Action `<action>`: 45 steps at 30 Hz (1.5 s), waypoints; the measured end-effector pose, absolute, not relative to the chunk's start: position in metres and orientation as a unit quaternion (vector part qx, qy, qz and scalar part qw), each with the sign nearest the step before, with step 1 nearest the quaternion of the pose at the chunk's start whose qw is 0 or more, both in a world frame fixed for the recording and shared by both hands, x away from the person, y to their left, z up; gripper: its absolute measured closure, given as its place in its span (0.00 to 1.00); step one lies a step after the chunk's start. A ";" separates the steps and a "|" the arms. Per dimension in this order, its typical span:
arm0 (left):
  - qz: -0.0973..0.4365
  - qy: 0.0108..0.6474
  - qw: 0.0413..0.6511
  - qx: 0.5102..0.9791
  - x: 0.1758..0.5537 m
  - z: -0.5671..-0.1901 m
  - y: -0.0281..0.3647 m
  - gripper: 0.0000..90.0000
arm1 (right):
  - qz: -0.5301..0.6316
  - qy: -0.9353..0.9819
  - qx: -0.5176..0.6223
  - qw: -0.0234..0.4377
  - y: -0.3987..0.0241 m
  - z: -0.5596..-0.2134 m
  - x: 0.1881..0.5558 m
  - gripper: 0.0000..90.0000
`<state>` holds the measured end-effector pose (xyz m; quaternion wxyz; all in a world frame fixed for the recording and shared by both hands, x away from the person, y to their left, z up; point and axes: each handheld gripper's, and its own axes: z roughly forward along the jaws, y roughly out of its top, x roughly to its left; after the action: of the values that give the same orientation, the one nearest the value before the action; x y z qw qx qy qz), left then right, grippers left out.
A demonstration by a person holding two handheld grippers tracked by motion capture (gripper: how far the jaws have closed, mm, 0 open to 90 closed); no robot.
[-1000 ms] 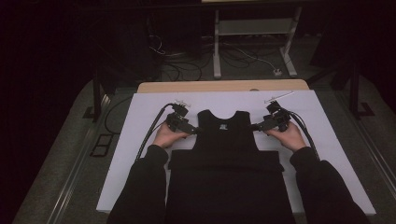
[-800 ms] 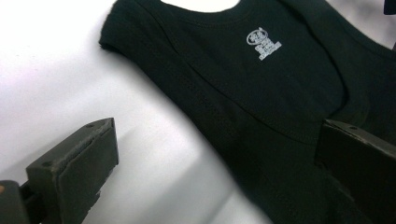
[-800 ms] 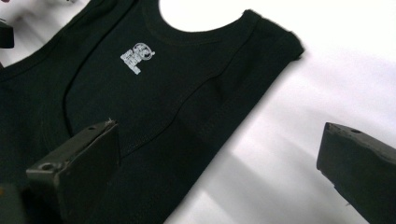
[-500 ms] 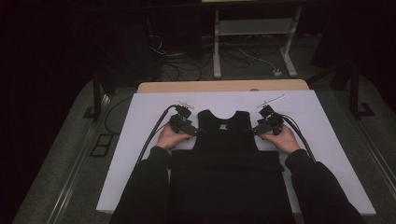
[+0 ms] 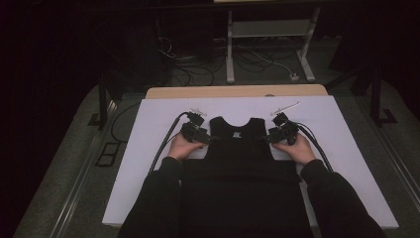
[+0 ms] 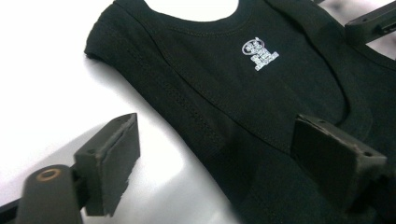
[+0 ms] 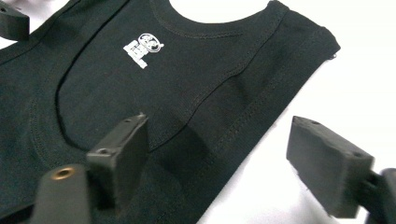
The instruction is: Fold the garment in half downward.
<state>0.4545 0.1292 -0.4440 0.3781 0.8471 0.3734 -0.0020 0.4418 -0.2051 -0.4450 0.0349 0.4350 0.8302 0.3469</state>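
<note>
Both claws, left claw (image 5: pixel 207 140) and right claw (image 5: pixel 270 137), have just been closing but are not yet clenched, each astride an edge of the black vest (image 5: pixel 240 144); a jaw may push the cloth along the counter (image 5: pixel 148 129) and catch only one layer.

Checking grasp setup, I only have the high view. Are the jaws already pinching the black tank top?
Observer: Not yet. In the left gripper view the left gripper straddles the armhole edge of the black tank top; its jaws have just been closing, but the pads stand apart with a gap to the fabric edge.
Operator: And the right one?
Observer: Same. The right gripper has one pad over the fabric and one over the white table cover; its jaws have also just been closing, not pressing yet.
Operator: Any marking on the shirt?
Observer: A small white printed logo sits just below the neckline; the text is too small to read.
</note>
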 end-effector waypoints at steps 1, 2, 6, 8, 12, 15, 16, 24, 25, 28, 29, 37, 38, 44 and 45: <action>0.001 0.374 0.378 0.847 0.454 -0.444 0.129 0.23 | 0.347 0.830 0.435 0.036 -0.205 -0.445 0.442 0.29; 0.003 0.374 0.378 0.847 0.454 -0.444 0.129 0.25 | 0.348 0.830 0.435 0.036 -0.205 -0.445 0.441 0.30; 0.008 0.368 0.375 0.851 0.452 -0.444 0.127 0.30 | 0.345 0.834 0.429 0.044 -0.202 -0.445 0.440 0.34; 0.008 0.369 0.379 0.848 0.452 -0.444 0.124 0.33 | 0.341 0.837 0.425 0.055 -0.199 -0.445 0.438 0.37; 0.016 0.364 0.375 0.852 0.451 -0.444 0.121 0.38 | 0.336 0.841 0.419 0.068 -0.194 -0.445 0.436 0.44; 0.017 0.365 0.375 0.852 0.450 -0.444 0.120 0.43 | 0.332 0.843 0.417 0.074 -0.191 -0.444 0.434 0.51; 0.018 0.366 0.374 0.852 0.450 -0.444 0.120 0.45 | 0.331 0.844 0.414 0.076 -0.190 -0.444 0.433 0.56; 0.002 0.353 0.380 0.855 0.447 -0.445 0.116 0.65 | 0.341 0.844 0.412 0.053 -0.186 -0.444 0.430 0.80; 0.000 0.353 0.379 0.855 0.446 -0.445 0.115 0.68 | 0.342 0.843 0.412 0.046 -0.186 -0.444 0.431 0.84; -0.004 0.359 0.373 0.856 0.447 -0.445 0.116 0.80 | 0.352 0.837 0.418 0.022 -0.188 -0.445 0.432 0.91; -0.006 0.361 0.370 0.856 0.447 -0.445 0.116 0.84 | 0.354 0.835 0.421 0.015 -0.189 -0.445 0.432 0.92; 0.013 0.352 0.363 0.862 0.443 -0.440 0.112 0.93 | 0.380 0.818 0.433 -0.007 -0.197 -0.440 0.431 0.94; 0.015 0.354 0.367 0.860 0.442 -0.438 0.113 0.93 | 0.381 0.817 0.433 -0.007 -0.198 -0.438 0.430 0.94; 0.016 0.344 0.386 0.856 0.438 -0.428 0.115 0.94 | 0.394 0.812 0.431 -0.009 -0.201 -0.431 0.426 0.94; 0.013 0.343 0.390 0.854 0.437 -0.427 0.116 0.94 | 0.396 0.811 0.431 -0.008 -0.201 -0.430 0.425 0.94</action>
<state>0.4374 0.1156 -0.4269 0.3897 0.8545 0.3432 0.0130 0.4248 -0.2011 -0.4300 -0.0076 0.4308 0.8110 0.3957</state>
